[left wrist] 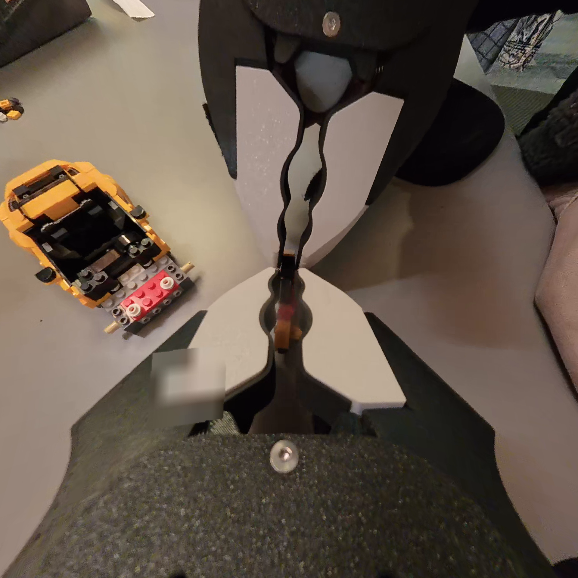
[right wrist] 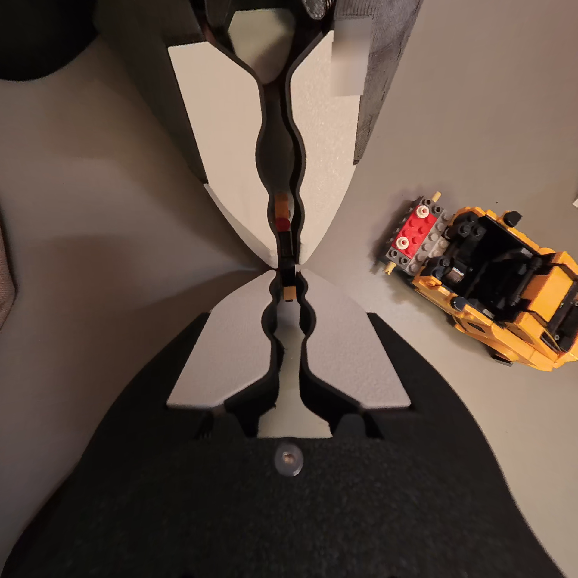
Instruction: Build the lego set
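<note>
Both pinched tip to tip on one small black, red and orange brick sub-assembly: left hand-held gripper on its red-and-orange end, right hand-held gripper on the black-and-orange end, held above the grey counter. Likely light, stiff and smooth, prone to twisting or popping apart; best gripped on flat side faces, close to the joint. Half-built orange car parked well apart on the counter.

Left hand-held gripper and right hand-held gripper meet tip to tip, each seeing the other at 12 o'clock. Both sets of jaws nearly closed, clamping opposite ends of one small part. Fingers level over the bench.
</note>
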